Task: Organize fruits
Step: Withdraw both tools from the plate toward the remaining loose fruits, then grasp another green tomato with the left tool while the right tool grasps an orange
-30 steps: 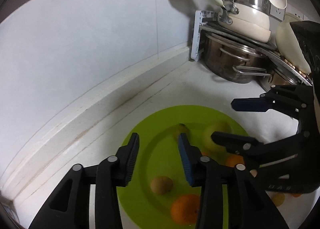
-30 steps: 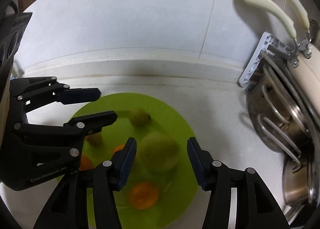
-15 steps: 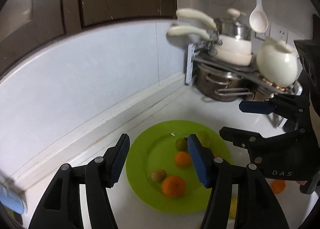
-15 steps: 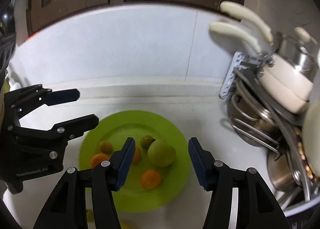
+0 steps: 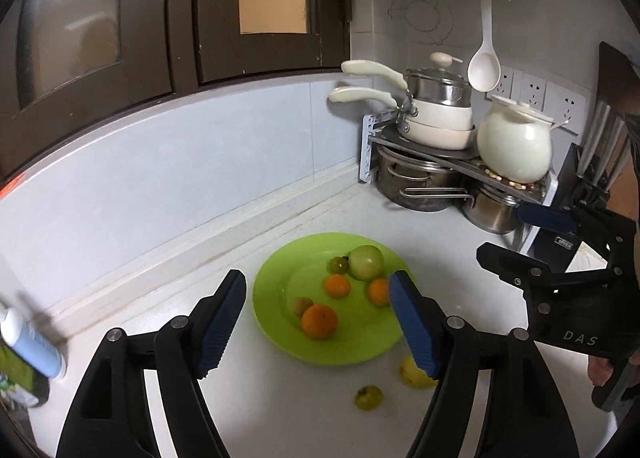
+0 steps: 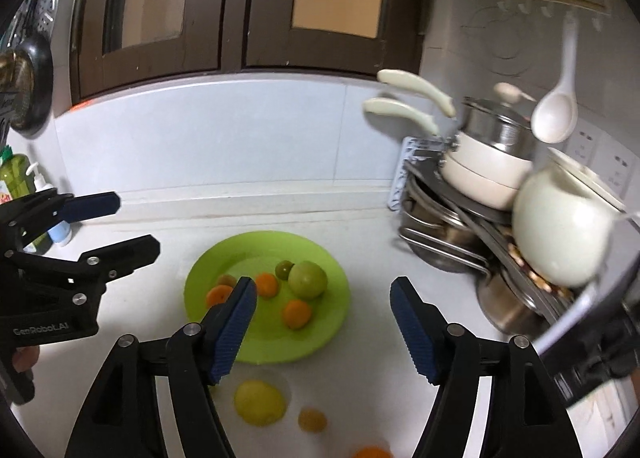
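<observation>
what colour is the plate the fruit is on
Bright lime green. The plate shows best in the left wrist view.

The left gripper and right gripper hang side by side, tilted downward, jaws opening and empty.

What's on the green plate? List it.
On the green plate lie six fruits: a large green one, a small dark green one, three oranges and a small brownish one. Anything under them is hidden.
</observation>
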Available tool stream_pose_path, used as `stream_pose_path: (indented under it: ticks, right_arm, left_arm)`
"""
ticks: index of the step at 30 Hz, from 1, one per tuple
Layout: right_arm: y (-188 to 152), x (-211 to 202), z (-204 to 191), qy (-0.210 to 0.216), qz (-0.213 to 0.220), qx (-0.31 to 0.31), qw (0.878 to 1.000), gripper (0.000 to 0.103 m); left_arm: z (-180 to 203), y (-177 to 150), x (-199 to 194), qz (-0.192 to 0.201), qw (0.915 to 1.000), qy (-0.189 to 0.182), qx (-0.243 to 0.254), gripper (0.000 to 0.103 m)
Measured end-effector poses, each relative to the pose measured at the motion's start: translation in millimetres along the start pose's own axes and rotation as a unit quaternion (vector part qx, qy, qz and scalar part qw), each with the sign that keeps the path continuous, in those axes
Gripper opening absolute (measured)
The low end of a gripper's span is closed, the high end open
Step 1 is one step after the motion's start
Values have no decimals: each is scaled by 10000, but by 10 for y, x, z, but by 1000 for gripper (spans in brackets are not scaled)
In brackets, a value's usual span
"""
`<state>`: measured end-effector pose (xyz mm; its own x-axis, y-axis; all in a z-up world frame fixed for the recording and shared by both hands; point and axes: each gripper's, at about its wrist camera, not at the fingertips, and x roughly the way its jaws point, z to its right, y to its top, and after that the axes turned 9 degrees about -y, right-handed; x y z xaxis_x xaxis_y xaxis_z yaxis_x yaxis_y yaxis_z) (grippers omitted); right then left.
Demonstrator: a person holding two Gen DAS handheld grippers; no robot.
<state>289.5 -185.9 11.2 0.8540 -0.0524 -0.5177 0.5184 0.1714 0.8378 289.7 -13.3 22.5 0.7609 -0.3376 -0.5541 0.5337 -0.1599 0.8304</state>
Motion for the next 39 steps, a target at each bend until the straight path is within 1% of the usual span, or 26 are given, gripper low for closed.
stream_pose_path:
  ticks: [5, 8, 13, 17, 20, 28, 33, 37, 39]
  right_arm:
    - [-152, -224, 39, -244, 23, 245, 9994, 73]
    - [-283, -351, 100, -405, 14, 490, 9980, 73]
    - [-484, -469, 151, -671, -29, 633, 9957, 73]
    - [-614, -508, 192, -791, -108, 737, 9941, 73]
    - [-739, -519, 237, -810, -189, 909, 9924, 73]
    - [-1080, -337, 344, -825, -793, 1178, 9864, 73]
    - [-1204, -217, 391, -933, -1044, 1200, 9829, 73]
    - [-1288, -74, 405, -1018, -1233, 1159, 9803, 73]
    - [-1331, 0, 403, -994, -1346, 1162, 9790, 73]
  left_arm:
    - [62, -126, -187, 45, 9999, 19, -108, 78]
    - [98, -260, -268, 22, 9999, 74, -151, 79]
    - [181, -477, -288, -147, 9997, 123, -120, 79]
    - [235, -595, -281, -271, 9995, 89, -123, 79]
    - [272, -642, -236, -347, 9993, 132, -102, 79]
    - [351, -848, 14, -811, 9966, 109, -53, 79]
    - [336, -974, 220, -1108, 9937, 106, -127, 78]
    - [310, -1040, 374, -1256, 9919, 106, -156, 78]
    - [312, -1056, 450, -1322, 9911, 74, -149, 78]
